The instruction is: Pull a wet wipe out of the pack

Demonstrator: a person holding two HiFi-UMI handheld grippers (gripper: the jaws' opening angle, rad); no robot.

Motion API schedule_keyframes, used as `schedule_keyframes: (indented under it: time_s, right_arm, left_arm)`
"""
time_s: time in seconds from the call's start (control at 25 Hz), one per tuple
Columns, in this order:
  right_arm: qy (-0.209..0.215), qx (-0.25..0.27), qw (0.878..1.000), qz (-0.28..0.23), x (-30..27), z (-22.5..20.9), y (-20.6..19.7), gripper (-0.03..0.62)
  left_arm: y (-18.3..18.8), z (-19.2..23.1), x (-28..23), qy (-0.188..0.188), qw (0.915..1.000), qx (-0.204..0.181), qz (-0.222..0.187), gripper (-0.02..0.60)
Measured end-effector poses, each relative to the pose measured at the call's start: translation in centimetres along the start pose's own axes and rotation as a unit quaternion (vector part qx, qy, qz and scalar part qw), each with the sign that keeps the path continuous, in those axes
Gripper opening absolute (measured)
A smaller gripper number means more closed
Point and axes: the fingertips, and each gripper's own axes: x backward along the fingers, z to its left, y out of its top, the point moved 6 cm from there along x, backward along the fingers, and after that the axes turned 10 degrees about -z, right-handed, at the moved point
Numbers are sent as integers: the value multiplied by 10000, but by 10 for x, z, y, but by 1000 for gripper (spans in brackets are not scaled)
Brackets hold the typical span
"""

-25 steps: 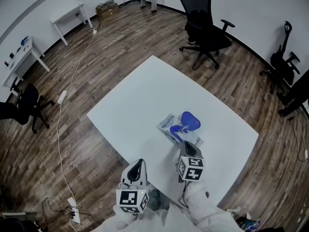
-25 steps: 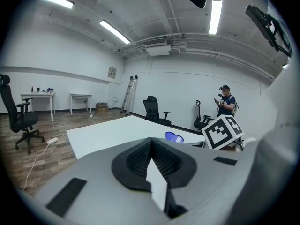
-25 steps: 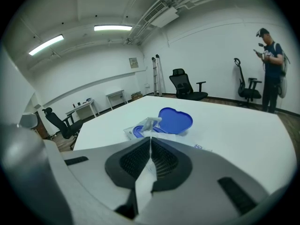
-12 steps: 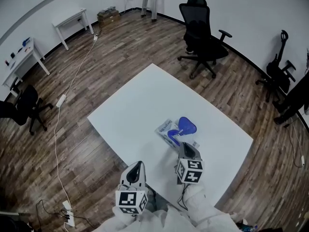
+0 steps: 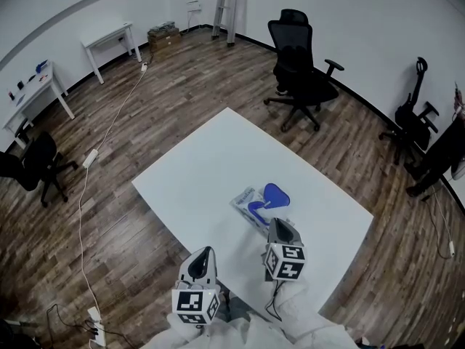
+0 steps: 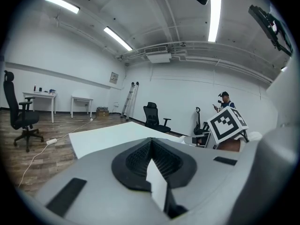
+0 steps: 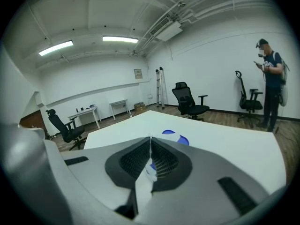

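The jaws of the right gripper (image 7: 151, 142) are pressed together just short of the wet wipe pack (image 5: 249, 202), which lies on the table (image 5: 203, 158). Whether a wipe is pinched cannot be told. The jaws of the left gripper (image 6: 151, 142) are likewise closed, with nothing held, at the table's near edge. The pack's blue lid (image 5: 275, 193) is flipped open. Since a second ago the pack is unmoved, and both grippers are kept close to their former places.
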Motion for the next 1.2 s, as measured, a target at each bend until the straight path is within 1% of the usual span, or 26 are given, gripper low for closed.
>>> schedule_keyframes:
  time_s: [0.56, 0.92, 1.2]
  right_arm:
    - [79, -83, 9992, -372, 24, 5, 29, 14]
    - [317, -206, 9975, -593, 46, 15, 45, 14]
    - [412, -280, 9971, -568, 59, 27, 38, 14]
  left_arm:
    - [11, -11, 3, -167, 9997, 2, -154, 0]
    - [13, -20, 1, -281, 9994, -5, -225, 0]
    - [15, -22, -4, -422, 9988, -8, -251, 0]
